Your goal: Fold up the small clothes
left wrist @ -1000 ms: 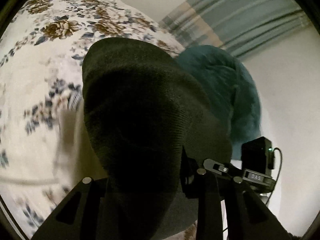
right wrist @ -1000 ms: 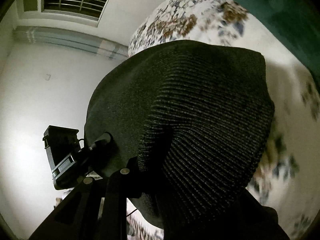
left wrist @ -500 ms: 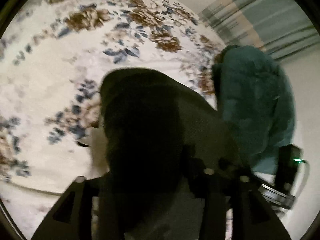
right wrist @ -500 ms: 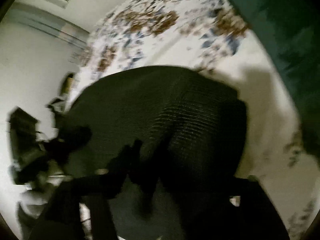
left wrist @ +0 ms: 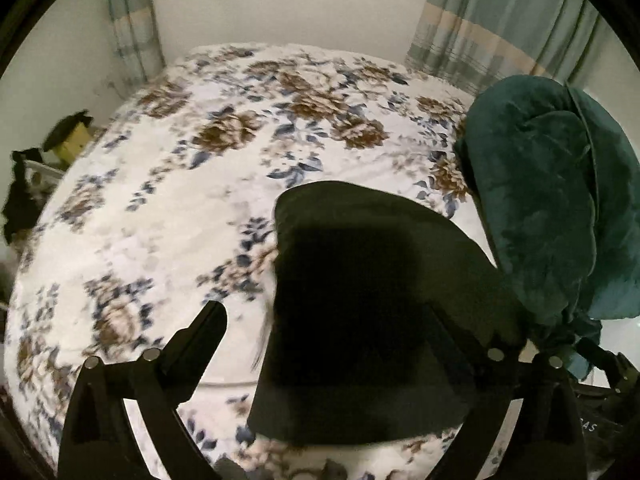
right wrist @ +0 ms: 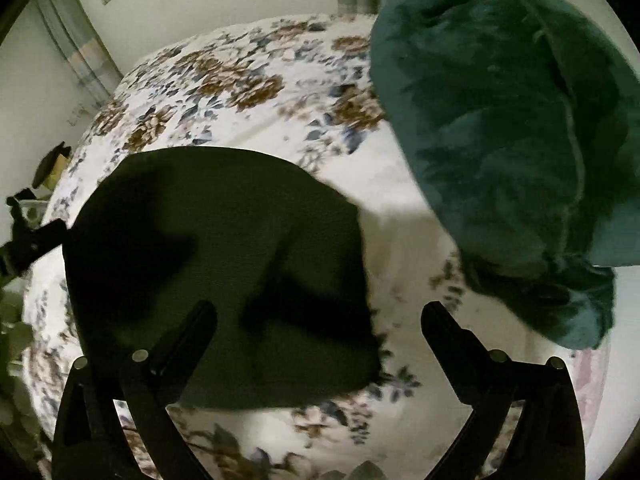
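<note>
A dark knit beanie (left wrist: 368,304) lies flat on the floral bedspread (left wrist: 208,184); it also shows in the right wrist view (right wrist: 216,264). My left gripper (left wrist: 324,328) is open above the beanie's left part, its left finger over bare bedspread, its right finger dark against the cloth. My right gripper (right wrist: 320,320) is open and empty, its left finger over the beanie, its right finger over the bedspread (right wrist: 400,240) beside it. Neither gripper holds the beanie.
A crumpled teal fleece garment (left wrist: 552,208) lies to the right of the beanie, large in the right wrist view (right wrist: 504,128). Striped curtains (left wrist: 480,28) and a wall stand behind the bed. Dark clutter (left wrist: 24,200) sits at the bed's left edge.
Both grippers held the beanie up before. It has come down onto the bedspread and both grippers have opened and let it go.
</note>
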A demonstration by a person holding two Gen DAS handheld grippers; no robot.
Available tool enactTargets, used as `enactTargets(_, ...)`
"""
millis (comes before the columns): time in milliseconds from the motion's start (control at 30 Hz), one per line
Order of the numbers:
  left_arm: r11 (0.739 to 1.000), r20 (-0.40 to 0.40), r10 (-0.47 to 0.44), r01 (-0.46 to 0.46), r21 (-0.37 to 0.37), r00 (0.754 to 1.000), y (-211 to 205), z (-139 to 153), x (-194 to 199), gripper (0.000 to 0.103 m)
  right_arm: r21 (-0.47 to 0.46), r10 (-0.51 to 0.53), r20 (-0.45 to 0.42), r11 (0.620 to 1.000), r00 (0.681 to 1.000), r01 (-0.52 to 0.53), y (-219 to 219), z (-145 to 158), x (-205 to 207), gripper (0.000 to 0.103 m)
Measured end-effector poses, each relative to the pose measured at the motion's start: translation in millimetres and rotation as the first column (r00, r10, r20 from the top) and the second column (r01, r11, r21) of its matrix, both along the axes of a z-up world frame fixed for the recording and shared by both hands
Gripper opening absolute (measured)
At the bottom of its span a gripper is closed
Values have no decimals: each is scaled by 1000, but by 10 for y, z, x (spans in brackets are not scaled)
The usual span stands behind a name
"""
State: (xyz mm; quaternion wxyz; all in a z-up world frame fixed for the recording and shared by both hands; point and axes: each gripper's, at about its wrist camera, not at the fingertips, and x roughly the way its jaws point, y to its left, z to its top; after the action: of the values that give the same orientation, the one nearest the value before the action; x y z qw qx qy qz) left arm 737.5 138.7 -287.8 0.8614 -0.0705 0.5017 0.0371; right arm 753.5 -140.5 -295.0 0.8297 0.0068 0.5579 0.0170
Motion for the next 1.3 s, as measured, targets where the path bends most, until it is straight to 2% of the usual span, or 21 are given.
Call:
enactTargets(200,995,5,1,-1,99,1000,-305,321,-773,99,-25,0,13,1000,1000,0,-46,362,-744,103)
enactTargets(333,992,14,7,-9,122,1000,-449,584,-1229,99,3,-6,20,1000,1000,6,-108,682,-1241,103)
enactTargets(533,993,87,28,-38,115,996,-612,1257,-1942,99,-59,-13,158,998,987,23,-262,1523,-2107,103)
enactTargets(700,991,172,19,-41,124,985,-769,1877,-2547,99,-99,-7,277,994,961,36,-405,2332,-2841,103)
enactTargets(900,989,231,11,-44,138,973,-903,2382,-3085,99,-106,25,404,994,914,20,-472,3216,-3628,103)
enactTargets(1100,985,296,-1,-50,163,955,-1001,2726,-3526,99,-81,35,486,997,873,5,-507,3815,-4224,103)
enactTargets(1300,983,352,-4,-61,173,936,-1023,2976,-3845,99,-52,27,525,999,851,0,-585,4179,-4642,103)
